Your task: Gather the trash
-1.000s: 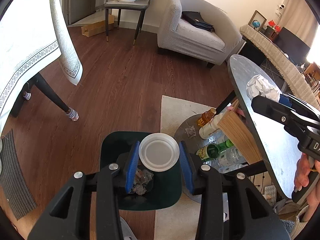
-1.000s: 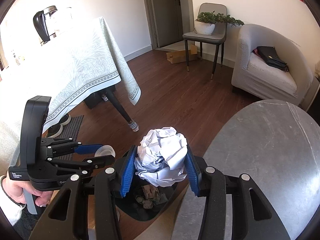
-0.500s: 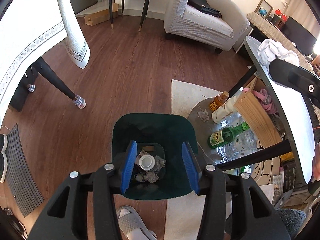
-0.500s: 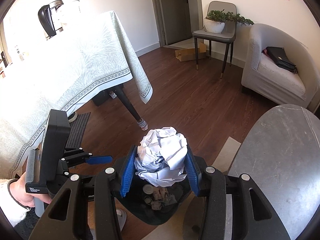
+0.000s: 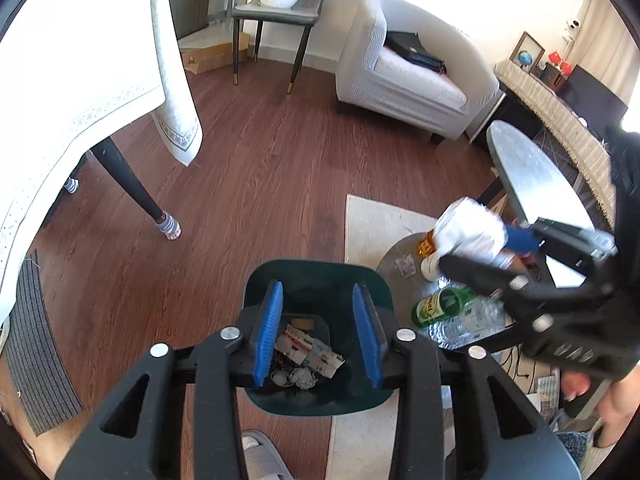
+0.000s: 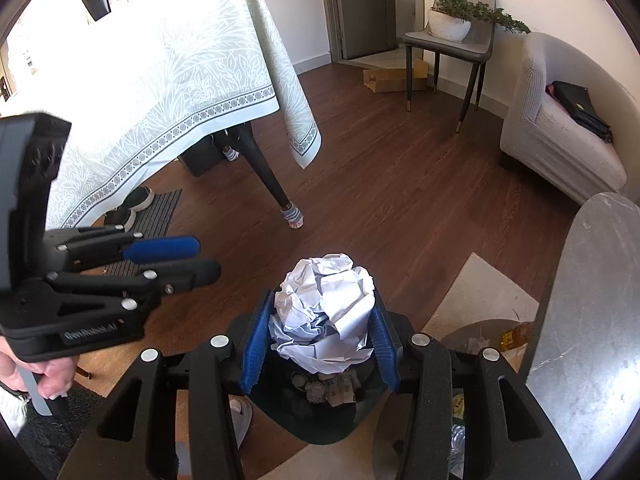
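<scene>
"GenRobot.AI" on left tool (image 6: 200,258)

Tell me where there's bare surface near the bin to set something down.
Free: the grey tabletop at right, and the wood floor between the dark green bin and the table leg. Crowded: the low round shelf beside the bin, packed with bottles.

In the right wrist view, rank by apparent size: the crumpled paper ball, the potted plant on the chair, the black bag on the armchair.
1. Crumpled paper ball, largest, though nearness to the camera inflates it.
2. Potted plant and black bag look alike; no ranking.
</scene>
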Demonstrator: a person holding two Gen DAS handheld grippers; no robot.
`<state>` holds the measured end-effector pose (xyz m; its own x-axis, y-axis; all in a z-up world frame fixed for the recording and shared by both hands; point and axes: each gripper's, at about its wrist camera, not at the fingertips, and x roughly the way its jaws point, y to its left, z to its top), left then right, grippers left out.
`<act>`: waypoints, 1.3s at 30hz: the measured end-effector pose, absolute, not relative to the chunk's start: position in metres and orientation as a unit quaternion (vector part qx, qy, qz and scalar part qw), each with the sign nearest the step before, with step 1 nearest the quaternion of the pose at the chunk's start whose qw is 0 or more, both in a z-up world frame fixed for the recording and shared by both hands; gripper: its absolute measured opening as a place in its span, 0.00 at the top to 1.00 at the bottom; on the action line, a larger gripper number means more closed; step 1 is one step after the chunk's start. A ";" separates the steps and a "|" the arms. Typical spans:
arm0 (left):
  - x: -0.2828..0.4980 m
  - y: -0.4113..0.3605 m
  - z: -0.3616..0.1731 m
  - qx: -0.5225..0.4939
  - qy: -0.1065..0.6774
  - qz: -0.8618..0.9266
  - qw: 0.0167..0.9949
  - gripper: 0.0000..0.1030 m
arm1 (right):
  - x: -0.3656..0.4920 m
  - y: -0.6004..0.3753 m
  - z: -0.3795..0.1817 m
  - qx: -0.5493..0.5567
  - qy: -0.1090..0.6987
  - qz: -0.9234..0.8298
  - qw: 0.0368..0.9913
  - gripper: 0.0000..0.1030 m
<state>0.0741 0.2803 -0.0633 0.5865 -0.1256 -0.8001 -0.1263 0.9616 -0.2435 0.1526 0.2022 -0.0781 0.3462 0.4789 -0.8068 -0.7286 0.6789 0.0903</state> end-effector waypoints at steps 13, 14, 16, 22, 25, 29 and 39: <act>0.071 0.278 -0.013 -0.155 0.398 -0.019 0.904 0.77 | 0.139 0.229 -0.134 -0.197 0.479 0.373 0.770 0.54; 0.071 0.277 -0.011 -0.155 0.396 -0.021 0.905 0.77 | 0.139 0.229 -0.138 -0.200 0.483 0.373 0.767 0.54; 0.072 0.276 -0.007 -0.156 0.391 -0.024 0.907 0.77 | 0.138 0.230 -0.148 -0.206 0.492 0.371 0.761 0.54; 0.072 0.276 0.007 -0.169 0.375 -0.025 0.911 0.77 | 0.135 0.224 -0.166 -0.225 0.511 0.358 0.748 0.51; 0.072 0.273 0.016 -0.168 0.368 -0.023 0.914 0.77 | 0.132 0.222 -0.164 -0.224 0.511 0.362 0.747 0.43; 0.070 0.272 0.030 -0.159 0.353 -0.014 0.922 0.77 | 0.128 0.218 -0.155 -0.221 0.502 0.369 0.750 0.40; 0.070 0.266 0.050 -0.159 0.329 -0.011 0.931 0.77 | 0.116 0.201 -0.105 -0.194 0.444 0.392 0.782 0.41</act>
<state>0.0695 0.2661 0.0498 0.7832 -0.1244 -0.6092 -0.0849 0.9492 -0.3029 0.1164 0.2015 -0.1049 0.2980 0.4411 -0.8465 -0.7852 0.6176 0.0454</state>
